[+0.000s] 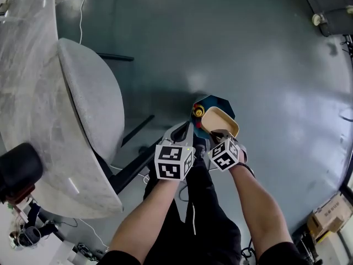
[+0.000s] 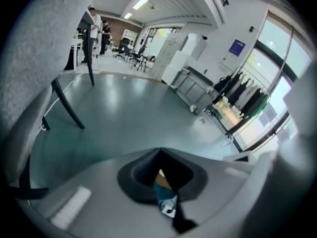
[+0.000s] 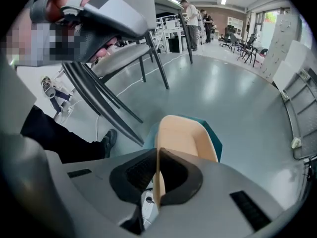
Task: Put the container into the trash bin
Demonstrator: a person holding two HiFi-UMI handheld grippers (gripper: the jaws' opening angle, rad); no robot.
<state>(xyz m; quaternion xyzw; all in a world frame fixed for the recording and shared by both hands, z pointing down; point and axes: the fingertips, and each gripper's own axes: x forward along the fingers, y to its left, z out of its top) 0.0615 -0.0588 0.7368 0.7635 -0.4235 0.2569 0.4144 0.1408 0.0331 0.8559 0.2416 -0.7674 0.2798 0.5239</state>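
Note:
A beige container hangs just above a teal trash bin that stands on the grey floor. My right gripper is shut on the container's near wall. In the right gripper view the thin beige wall is pinched between the dark pads, with the bin right under it. My left gripper is beside the right one, at the bin's left edge, next to a small yellow and red thing. In the left gripper view its jaws meet, and only a sliver of beige and teal shows past them.
A grey chair and a white table stand at the left, the chair's dark legs close to the bin. The person's shoe is near it. Cardboard boxes sit at the lower right. People stand far off.

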